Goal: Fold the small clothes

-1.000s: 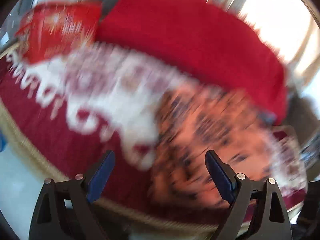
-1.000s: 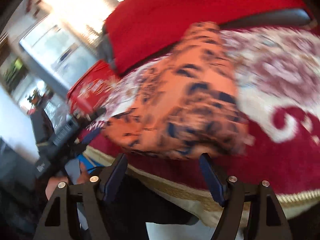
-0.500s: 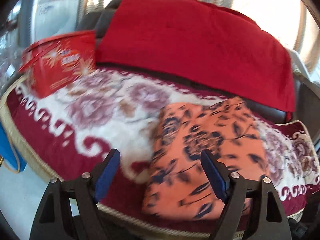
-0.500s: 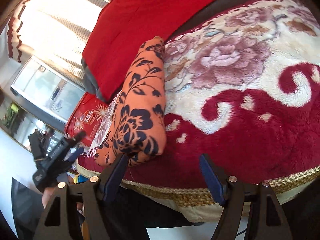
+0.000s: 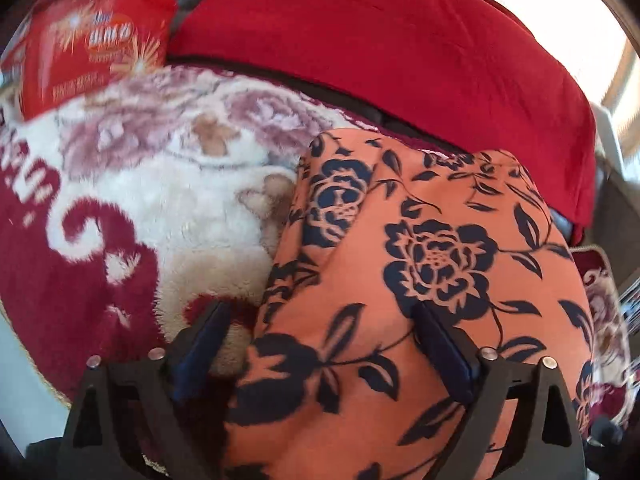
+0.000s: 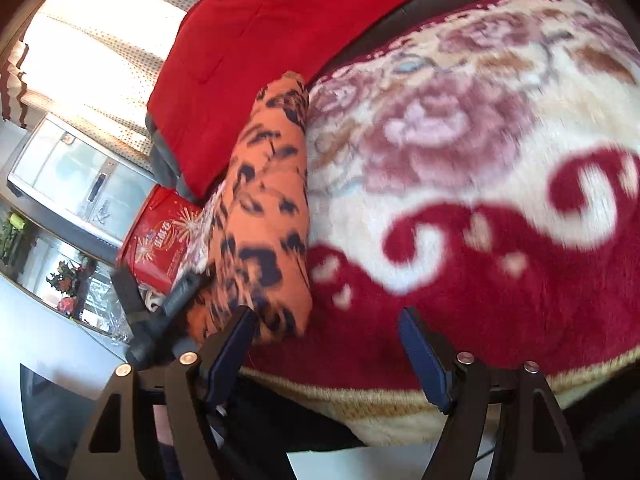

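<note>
Orange garment point(image 5: 420, 264), thin smooth fabric w/ navy rose-and-leaf print, folded into a rough rectangle, lies flat on plush fleece blanket point(image 5: 168, 200) (cream centre, mauve flowers, maroon scroll border, woven gold edging) near its front edge. Behind: plain red cloth point(image 5: 380, 48) draped over a dark seat back; glossy red box point(image 5: 92, 44) w/ gold firework print at far L. Left gripper point(image 5: 320, 340): jaws opening, spread wide, straddling garment's near L edge, pads not pressing, nothing held. Right gripper point(image 6: 326, 344): jaws apart, over bare maroon border just R of the garment point(image 6: 268, 216), holding nothing; L unit point(image 6: 160, 312) seen at garment's other side. Vs half a sec ago: L view sits much closer to the garment, which now fills the lower frame; R view more blurred, garment's place on blanket unchanged.
</note>
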`<state>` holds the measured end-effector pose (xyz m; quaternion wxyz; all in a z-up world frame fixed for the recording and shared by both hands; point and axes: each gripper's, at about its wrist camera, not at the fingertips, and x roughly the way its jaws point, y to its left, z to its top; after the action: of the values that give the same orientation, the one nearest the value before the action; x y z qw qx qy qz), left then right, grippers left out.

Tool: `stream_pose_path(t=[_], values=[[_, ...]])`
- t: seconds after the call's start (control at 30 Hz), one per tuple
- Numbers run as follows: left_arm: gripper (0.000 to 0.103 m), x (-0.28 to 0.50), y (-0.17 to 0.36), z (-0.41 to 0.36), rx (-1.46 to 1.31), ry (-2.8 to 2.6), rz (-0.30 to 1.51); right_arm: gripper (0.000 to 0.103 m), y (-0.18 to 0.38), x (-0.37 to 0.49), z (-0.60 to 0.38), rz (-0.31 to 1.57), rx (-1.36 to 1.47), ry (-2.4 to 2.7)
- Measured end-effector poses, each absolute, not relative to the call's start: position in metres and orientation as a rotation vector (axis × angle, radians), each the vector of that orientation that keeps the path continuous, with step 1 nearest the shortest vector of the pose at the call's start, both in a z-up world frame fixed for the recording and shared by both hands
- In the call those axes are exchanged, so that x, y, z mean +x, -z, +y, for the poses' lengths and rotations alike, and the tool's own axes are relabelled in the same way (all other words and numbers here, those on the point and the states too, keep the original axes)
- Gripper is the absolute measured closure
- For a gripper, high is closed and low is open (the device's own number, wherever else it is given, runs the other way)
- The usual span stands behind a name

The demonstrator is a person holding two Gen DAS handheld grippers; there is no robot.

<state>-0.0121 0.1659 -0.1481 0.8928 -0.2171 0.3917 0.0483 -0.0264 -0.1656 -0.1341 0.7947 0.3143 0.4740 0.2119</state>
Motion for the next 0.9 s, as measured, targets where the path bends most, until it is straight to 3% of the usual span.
stream_pose_path(t=[0.23, 0.43, 0.47, 0.5, 0.7, 0.73, 0.77, 0.8, 0.9], values=[[0.007, -0.010, 0.149, 0.168, -0.436, -0.074, 0.801, 0.025, 0.117, 0.045, -0.135, 1.076, 0.626, -0.501], [0.007, -0.009, 0.150, 0.169, -0.440, -0.063, 0.802, 0.021, 0.144, 0.076, -0.107, 1.167, 0.661, -0.533], [0.007, -0.008, 0.151, 0.169, -0.441, -0.060, 0.804, 0.030, 0.145, 0.075, -0.104, 1.156, 0.631, -0.525], [0.007, -0.007, 0.151, 0.170, -0.442, -0.059, 0.804, 0.046, 0.142, 0.073, -0.101, 1.145, 0.597, -0.527], [0.007, -0.007, 0.152, 0.171, -0.445, -0.061, 0.805, 0.049, 0.102, 0.050, -0.071, 1.057, 0.249, -0.432], [0.007, -0.006, 0.152, 0.171, -0.446, -0.064, 0.805, 0.049, 0.105, 0.052, -0.074, 1.070, 0.276, -0.429], [0.007, -0.006, 0.152, 0.171, -0.444, -0.066, 0.804, 0.041, 0.113, 0.057, -0.083, 1.100, 0.346, -0.430], [0.007, -0.006, 0.152, 0.170, -0.442, -0.069, 0.803, 0.026, 0.122, 0.061, -0.095, 1.134, 0.443, -0.427], [0.007, -0.008, 0.153, 0.170, -0.444, -0.066, 0.799, 0.021, 0.131, 0.061, -0.115, 1.158, 0.651, -0.426]])
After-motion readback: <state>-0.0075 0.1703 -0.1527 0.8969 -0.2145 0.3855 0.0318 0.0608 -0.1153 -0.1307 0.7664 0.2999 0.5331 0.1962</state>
